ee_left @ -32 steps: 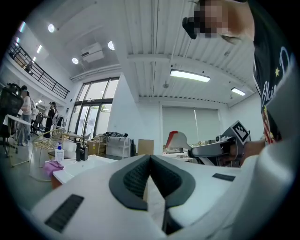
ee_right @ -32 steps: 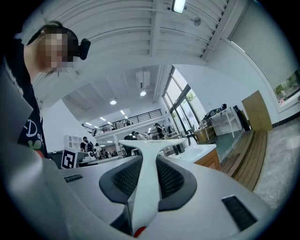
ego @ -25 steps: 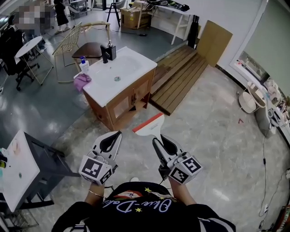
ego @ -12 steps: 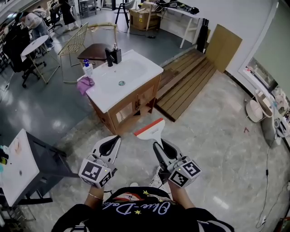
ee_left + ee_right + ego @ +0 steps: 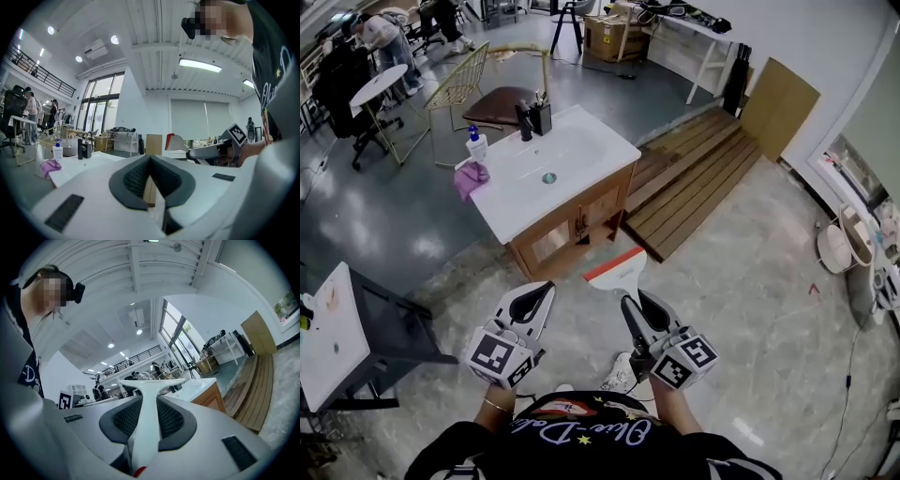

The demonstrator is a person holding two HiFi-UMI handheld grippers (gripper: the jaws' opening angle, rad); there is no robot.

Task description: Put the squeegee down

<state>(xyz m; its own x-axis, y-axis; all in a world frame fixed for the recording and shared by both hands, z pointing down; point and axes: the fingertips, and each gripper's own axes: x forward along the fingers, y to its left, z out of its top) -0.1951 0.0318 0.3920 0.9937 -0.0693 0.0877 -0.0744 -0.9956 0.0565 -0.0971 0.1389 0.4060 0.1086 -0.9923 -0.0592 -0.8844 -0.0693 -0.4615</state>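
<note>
The squeegee [image 5: 617, 270] is white with a red blade edge, and its head points toward the vanity. My right gripper [image 5: 630, 300] is shut on its handle and holds it level above the floor. In the right gripper view the white handle [image 5: 146, 425] runs between the dark pads up to the wide blade [image 5: 151, 383]. My left gripper [image 5: 547, 287] hangs level beside it on the left, shut with nothing in it; its pads meet [image 5: 150, 157]. The left gripper view shows the squeegee [image 5: 176, 142] at the right.
A wooden vanity with a white countertop [image 5: 586, 129] stands ahead; on it are a soap bottle [image 5: 474, 142], a pink cloth [image 5: 471, 178] and a black tap [image 5: 525, 118]. Wooden decking [image 5: 698, 178] lies at the right. A dark table [image 5: 398, 328] stands at the left. People sit at the far left.
Both grippers have moved forward with the person toward the vanity, which now lies closer. The squeegee stays gripped in the right gripper; the left stays shut.
</note>
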